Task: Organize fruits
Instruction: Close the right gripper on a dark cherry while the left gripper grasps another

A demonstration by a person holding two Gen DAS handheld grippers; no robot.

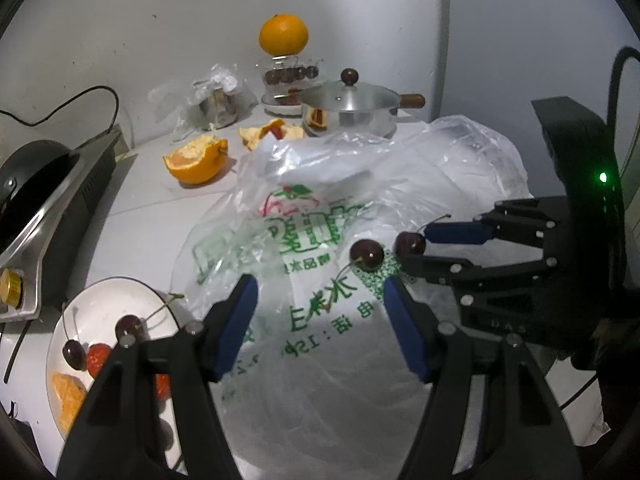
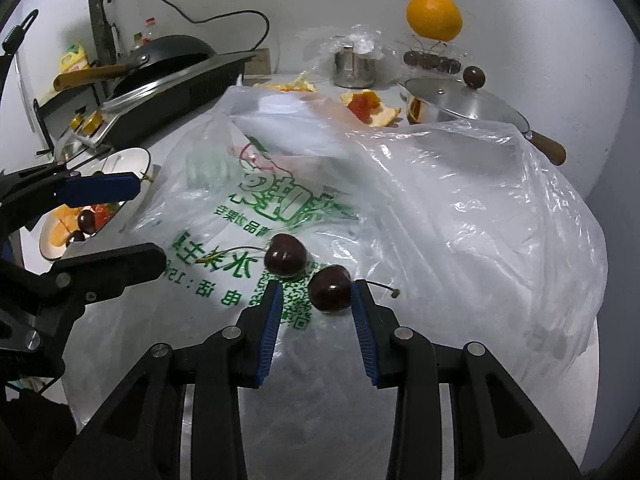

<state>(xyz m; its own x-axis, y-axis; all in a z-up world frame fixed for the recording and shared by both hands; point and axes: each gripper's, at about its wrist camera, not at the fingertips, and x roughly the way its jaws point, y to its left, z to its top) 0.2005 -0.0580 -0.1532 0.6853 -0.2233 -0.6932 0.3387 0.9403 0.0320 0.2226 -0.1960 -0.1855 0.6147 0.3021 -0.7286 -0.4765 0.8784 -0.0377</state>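
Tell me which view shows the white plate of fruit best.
The left wrist view: the white plate lies near, showing cherries, strawberry and orange pieces, though the left claw covers its lower edge. In the right wrist view the plate is small, edge-on and partly behind that claw.

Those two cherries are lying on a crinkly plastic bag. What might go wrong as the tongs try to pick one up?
The right gripper straddles one cherry, touching only one pad; closing unevenly may nudge it so it rolls on the slick plastic bag. The other cherry lies close by and could get knocked. The pads might also pinch the loose bag film and drag it along.
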